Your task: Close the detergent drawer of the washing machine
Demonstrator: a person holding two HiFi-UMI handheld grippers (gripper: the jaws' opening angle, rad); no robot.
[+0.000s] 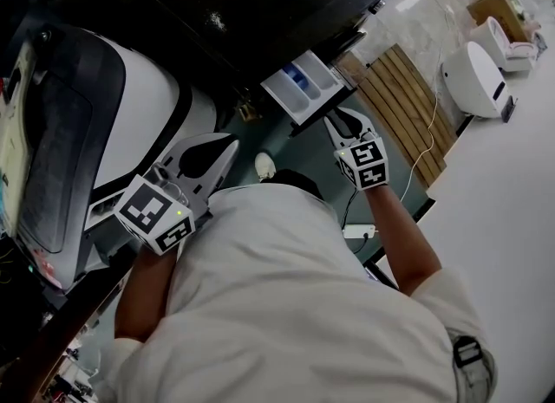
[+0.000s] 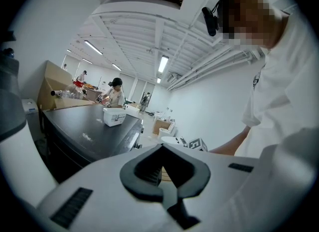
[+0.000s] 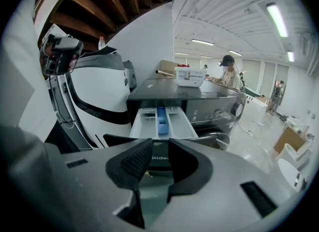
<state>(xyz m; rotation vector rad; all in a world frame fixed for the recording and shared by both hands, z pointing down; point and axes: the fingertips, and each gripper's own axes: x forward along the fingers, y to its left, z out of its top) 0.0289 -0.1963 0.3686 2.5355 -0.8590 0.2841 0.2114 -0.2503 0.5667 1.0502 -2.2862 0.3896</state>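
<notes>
The dark washing machine [image 1: 251, 20] stands at the top of the head view, and its white detergent drawer [image 1: 305, 87] with a blue insert is pulled out. My right gripper [image 1: 334, 118] sits just in front of the drawer's front panel, apart from it. In the right gripper view the drawer [image 3: 160, 121] lies straight ahead beyond my right gripper [image 3: 160, 143], whose jaws stand a little apart with nothing between them. My left gripper [image 1: 232, 145] hovers to the left, away from the drawer. In its own view my left gripper [image 2: 162, 146] has its tips together and holds nothing.
A white box [image 3: 190, 76] rests on the machine's top. A large white and black device [image 1: 130, 107] stands at the left. At the right are a wooden slatted panel [image 1: 408, 98], a white round appliance [image 1: 473, 76] and a white table [image 1: 512, 202]. A person [image 3: 228, 74] works in the background.
</notes>
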